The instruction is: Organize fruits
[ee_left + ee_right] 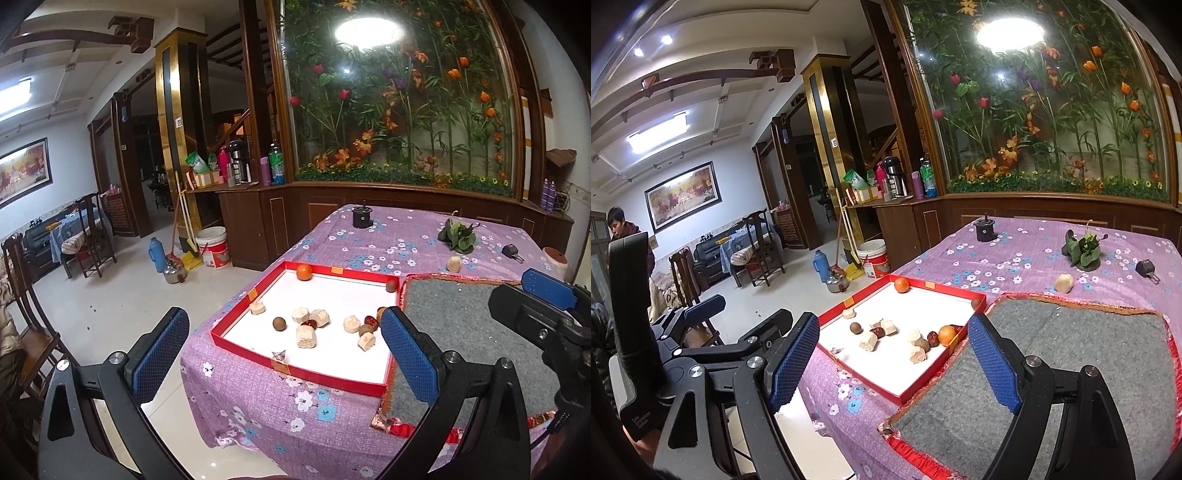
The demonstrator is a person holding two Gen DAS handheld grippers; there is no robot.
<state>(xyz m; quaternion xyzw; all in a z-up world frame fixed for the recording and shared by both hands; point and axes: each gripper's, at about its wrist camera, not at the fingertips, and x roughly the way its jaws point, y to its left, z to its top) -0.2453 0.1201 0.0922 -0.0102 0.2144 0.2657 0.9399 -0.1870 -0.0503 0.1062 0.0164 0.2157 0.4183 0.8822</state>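
As no fruit lay between them, both tongs, left [282, 341] and right [894, 360], held apart and empty short of the red tray [255, 352]. Oranges [304, 272], dates [370, 320] and longans [279, 324] scattered inside, unsorted, on the worktop [332, 413].

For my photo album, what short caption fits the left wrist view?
Open left gripper poised before a red tray of fruit pieces on a floral tablecloth.

A: What is seen behind?
B: A glass panel of artificial flowers [399, 110] is framed in dark wood; a gilded pillar [177, 122] stands beside it.
A: And the floor [122, 295]?
B: Pale tiles, lit by ceiling lamps.
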